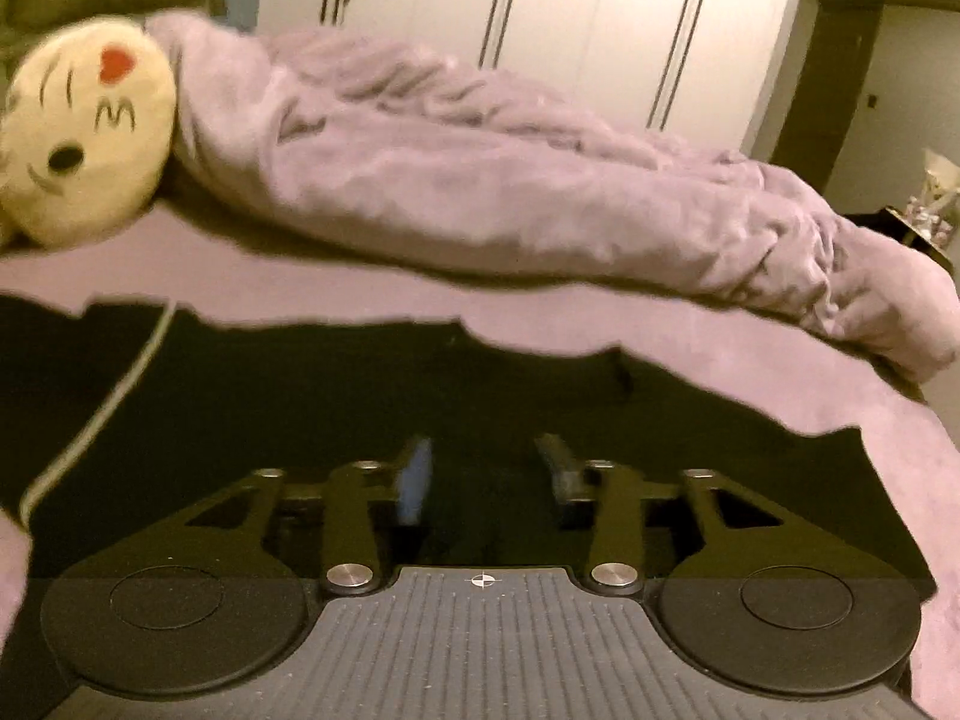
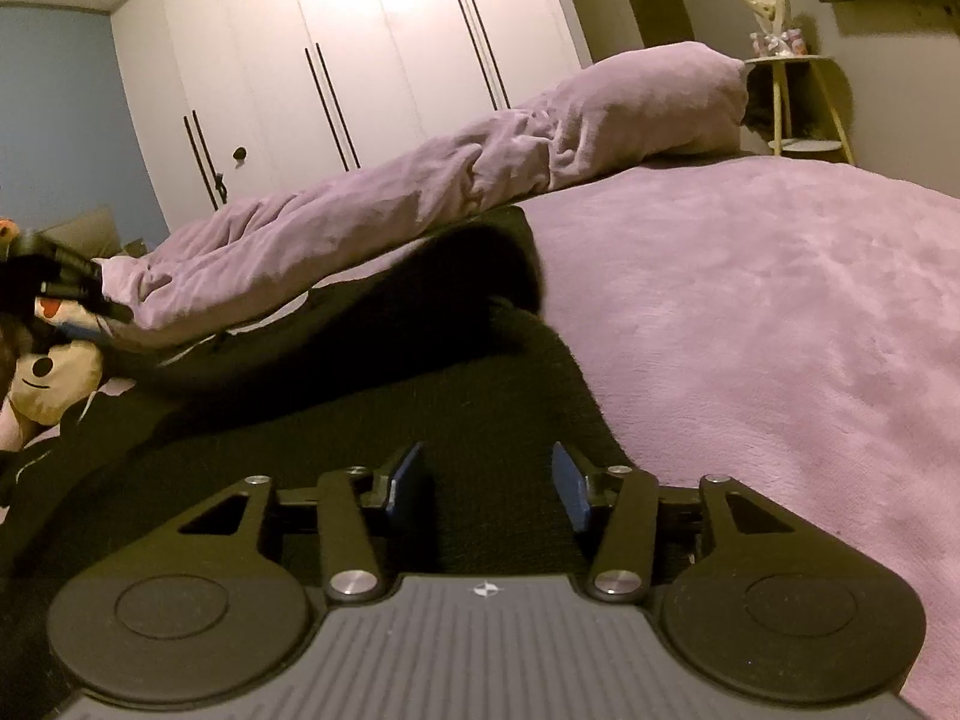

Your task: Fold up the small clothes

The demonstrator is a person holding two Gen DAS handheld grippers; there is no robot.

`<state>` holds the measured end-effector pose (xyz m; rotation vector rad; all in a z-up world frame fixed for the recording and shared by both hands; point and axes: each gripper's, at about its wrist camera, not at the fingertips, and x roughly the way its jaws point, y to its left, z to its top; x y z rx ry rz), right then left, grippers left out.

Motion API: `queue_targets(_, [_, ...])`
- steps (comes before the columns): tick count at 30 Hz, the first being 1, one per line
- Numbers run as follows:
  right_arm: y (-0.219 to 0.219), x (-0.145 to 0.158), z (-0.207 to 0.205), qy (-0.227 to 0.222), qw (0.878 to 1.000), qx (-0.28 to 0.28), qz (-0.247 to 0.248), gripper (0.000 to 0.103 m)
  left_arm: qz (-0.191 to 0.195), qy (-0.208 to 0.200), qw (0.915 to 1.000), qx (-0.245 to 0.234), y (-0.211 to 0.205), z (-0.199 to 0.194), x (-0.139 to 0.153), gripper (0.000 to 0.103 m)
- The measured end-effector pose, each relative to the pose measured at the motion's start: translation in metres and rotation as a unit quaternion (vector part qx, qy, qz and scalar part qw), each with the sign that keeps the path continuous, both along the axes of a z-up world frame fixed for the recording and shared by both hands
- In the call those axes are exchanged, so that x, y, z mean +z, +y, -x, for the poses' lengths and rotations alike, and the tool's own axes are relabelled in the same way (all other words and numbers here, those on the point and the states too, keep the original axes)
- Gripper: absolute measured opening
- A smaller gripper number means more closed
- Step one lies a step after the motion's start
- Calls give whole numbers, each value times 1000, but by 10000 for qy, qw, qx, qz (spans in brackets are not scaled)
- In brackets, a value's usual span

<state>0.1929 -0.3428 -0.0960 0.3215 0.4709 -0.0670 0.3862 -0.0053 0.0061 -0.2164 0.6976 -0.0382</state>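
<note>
Two grippers stand with their jaws parted and nothing pinched between the blue pads. The left gripper (image 1: 486, 480) hangs just above the black garment (image 1: 300, 396), its fingers apart with only dark cloth showing below the gap; whether the pads brush the fabric cannot be told. The right gripper (image 2: 487, 483) is open about as far, also over the black garment (image 2: 372, 384), with no fold caught in it. The garment lies spread on the mauve bed cover (image 2: 750, 312), and in the right wrist view a part of it rises in a dark hump toward the far side. A pale cord (image 1: 114, 396) curves across the garment's left part in the left wrist view. Beyond the garment, a rumpled mauve duvet (image 1: 480, 180) lies in a long roll across the bed. At the duvet's left end rests a yellow plush toy (image 1: 84, 132) with a red heart. Behind the duvet stand white wardrobe doors (image 1: 570, 18).
</note>
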Motion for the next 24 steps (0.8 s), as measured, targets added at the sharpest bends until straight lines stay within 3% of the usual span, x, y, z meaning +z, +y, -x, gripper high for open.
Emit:
queue_targets(6, [1,1,-1,11,10000,66,68,55,193,555,9982,73,15,-1,-38,80])
queue_targets(10, [2,1,-2,11,9999,102,123,57,294,925,9950,242,18,-12,-59,87])
queue_targets(13, [3,0,-2,0,9998,120,146,59,650,1111,9913,291,26,-17,-73,87])
queue_targets(14, [3,0,-2,-6,9998,128,155,60,769,1091,9906,300,28,-18,-76,83])
queue_targets(17, [3,-1,-2,-15,9997,157,176,62,982,1116,9888,140,29,-23,-79,53])
queue_targets(19, [3,-1,-2,-19,9997,158,174,62,1048,1143,9877,192,29,-26,-81,46])
queue_targets(20, [3,-1,-2,-16,9997,156,175,62,1097,1143,9872,174,29,-28,-81,28])
queue_targets(21, [3,-1,-2,-13,9997,155,178,62,1195,1124,9864,128,30,-30,-80,19])
queue_targets(24, [4,-1,-3,1,9997,151,210,62,1097,846,9903,87,26,-30,-67,14])
